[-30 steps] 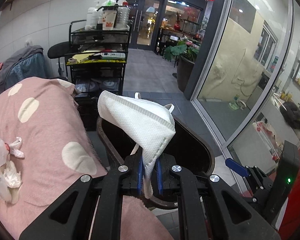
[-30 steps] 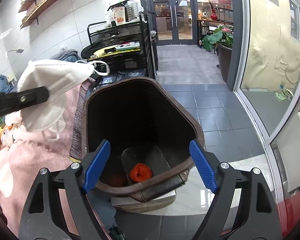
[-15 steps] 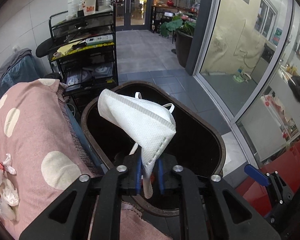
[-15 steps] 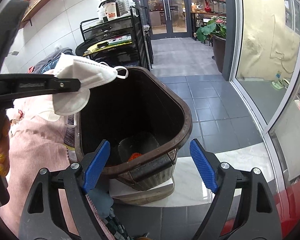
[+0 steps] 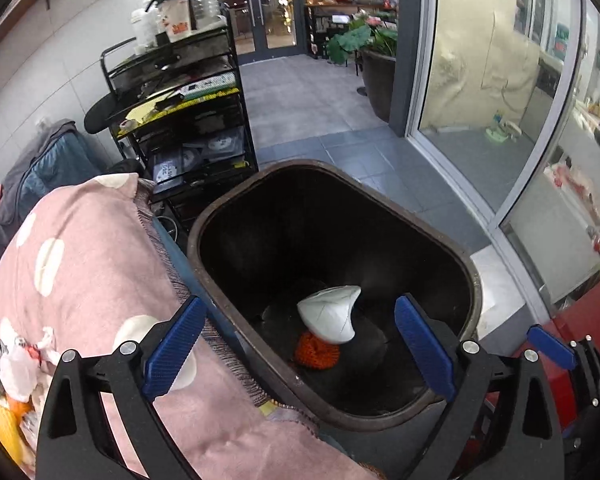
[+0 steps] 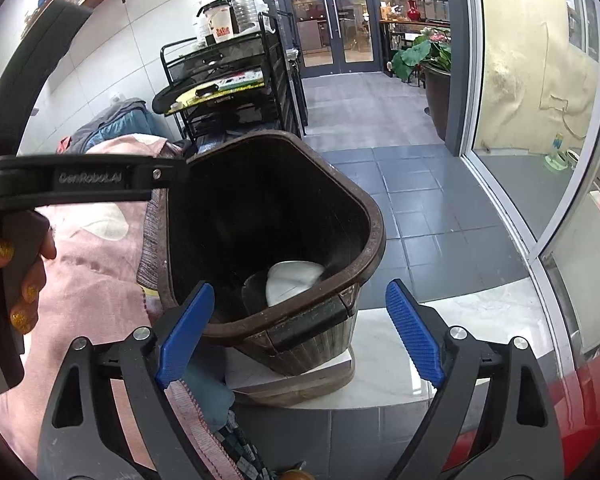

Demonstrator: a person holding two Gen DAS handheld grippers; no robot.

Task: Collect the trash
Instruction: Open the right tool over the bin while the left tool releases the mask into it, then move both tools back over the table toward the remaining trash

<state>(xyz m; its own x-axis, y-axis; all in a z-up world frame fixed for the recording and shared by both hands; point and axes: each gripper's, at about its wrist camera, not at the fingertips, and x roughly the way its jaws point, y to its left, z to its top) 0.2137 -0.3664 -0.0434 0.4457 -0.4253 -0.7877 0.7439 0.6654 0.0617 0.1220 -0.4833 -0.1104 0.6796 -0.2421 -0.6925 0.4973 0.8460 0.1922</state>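
Note:
A white face mask (image 5: 332, 314) lies at the bottom of the dark brown trash bin (image 5: 472, 280), on top of an orange scrubber (image 5: 316, 354). My left gripper (image 5: 300, 344) hangs over the bin's near rim, its jaws opening wide with nothing between them. In the right wrist view the mask (image 6: 294, 280) shows inside the bin (image 6: 374, 224). My right gripper (image 6: 302, 334) sits just in front of the bin's rim, jaws opening, nothing held. The left gripper's arm (image 6: 84, 178) crosses that view at the left, held by a hand (image 6: 16, 276).
A pink dotted blanket (image 5: 80, 264) lies left of the bin, with crumpled white and orange trash (image 5: 16, 372) on it. A black wire cart (image 5: 188, 120) stands behind. Grey tiled floor (image 5: 320, 96) and a glass wall (image 5: 484, 80) lie right.
The left gripper came forward over the bin, opened, and the white mask dropped from its jaws to the bin's bottom. The right gripper stayed in place.

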